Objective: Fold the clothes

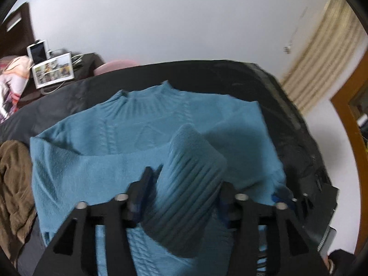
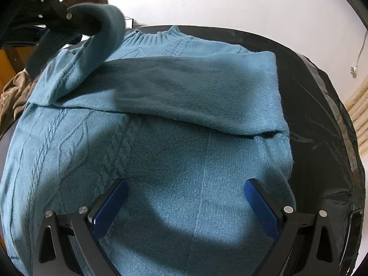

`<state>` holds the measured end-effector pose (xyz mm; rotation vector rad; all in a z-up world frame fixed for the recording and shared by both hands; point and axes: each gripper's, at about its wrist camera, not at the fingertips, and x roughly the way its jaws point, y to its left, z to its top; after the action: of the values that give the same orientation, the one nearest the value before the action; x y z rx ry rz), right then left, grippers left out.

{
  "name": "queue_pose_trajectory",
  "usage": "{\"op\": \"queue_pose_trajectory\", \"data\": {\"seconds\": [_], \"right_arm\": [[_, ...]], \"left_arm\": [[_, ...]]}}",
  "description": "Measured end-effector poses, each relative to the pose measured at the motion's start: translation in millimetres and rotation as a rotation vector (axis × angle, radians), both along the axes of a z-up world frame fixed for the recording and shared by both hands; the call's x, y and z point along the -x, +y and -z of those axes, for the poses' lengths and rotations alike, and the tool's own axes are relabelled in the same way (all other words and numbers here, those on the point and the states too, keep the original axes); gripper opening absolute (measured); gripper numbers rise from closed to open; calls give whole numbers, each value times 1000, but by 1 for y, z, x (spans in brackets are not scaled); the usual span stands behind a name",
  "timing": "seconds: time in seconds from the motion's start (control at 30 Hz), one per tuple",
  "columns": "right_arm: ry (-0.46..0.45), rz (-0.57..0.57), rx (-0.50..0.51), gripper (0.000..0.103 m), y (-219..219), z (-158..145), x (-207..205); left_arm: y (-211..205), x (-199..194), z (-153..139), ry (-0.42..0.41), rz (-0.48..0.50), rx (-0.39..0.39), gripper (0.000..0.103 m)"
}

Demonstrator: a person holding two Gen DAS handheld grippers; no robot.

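Observation:
A blue cable-knit sweater [image 1: 103, 133] [image 2: 184, 149] lies face up on a black-covered surface [image 2: 322, 126], collar at the far side. One sleeve [image 2: 195, 87] is folded flat across its chest. The other sleeve's ribbed cuff [image 1: 191, 172] stands up between the fingers of my left gripper [image 1: 184, 184], whose jaws are apart with a small gap beside the left finger. From the right wrist view that sleeve [image 2: 101, 34] arches up from the sweater's left shoulder and drapes over the left gripper [image 2: 57, 20]. My right gripper [image 2: 185, 191] hovers open over the sweater's lower body, with nothing between its pads.
A brown garment [image 1: 13, 184] [image 2: 13, 94] is bunched at the left edge of the surface. Behind it stand a tablet and an open screen [image 1: 54, 71] with cables. A wooden door frame [image 1: 349, 138] and beige curtain [image 1: 322, 53] are to the right.

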<state>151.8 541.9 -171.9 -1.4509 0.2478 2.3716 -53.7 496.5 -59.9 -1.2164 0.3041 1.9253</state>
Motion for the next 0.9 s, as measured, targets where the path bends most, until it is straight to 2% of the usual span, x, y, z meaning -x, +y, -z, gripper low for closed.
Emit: {"op": "queue_pose_trajectory", "data": {"seconds": [0.03, 0.07, 0.13, 0.27, 0.47, 0.63, 0.7, 0.9], "right_arm": [[1, 1, 0, 102, 0, 0, 0], [2, 3, -1, 102, -1, 0, 0], [1, 11, -1, 102, -1, -1, 0], [-2, 20, 0, 102, -2, -2, 1], [-17, 14, 46, 102, 3, 2, 21], [118, 90, 88, 102, 26, -28, 14], [155, 116, 109, 102, 37, -36, 19], [154, 126, 183, 102, 65, -32, 52]], "left_arm": [[-2, -2, -4, -14, 23, -39, 80], [-4, -3, -7, -27, 33, -66, 83], [-7, -3, -15, -78, 68, -132, 83], [-17, 2, -25, -43, 53, -153, 83], [-63, 43, -6, -37, -103, -90, 83], [-107, 75, 26, 4, -234, 43, 83], [-120, 86, 41, -11, -275, 73, 83], [-134, 97, 67, -27, -323, 124, 83]]}}
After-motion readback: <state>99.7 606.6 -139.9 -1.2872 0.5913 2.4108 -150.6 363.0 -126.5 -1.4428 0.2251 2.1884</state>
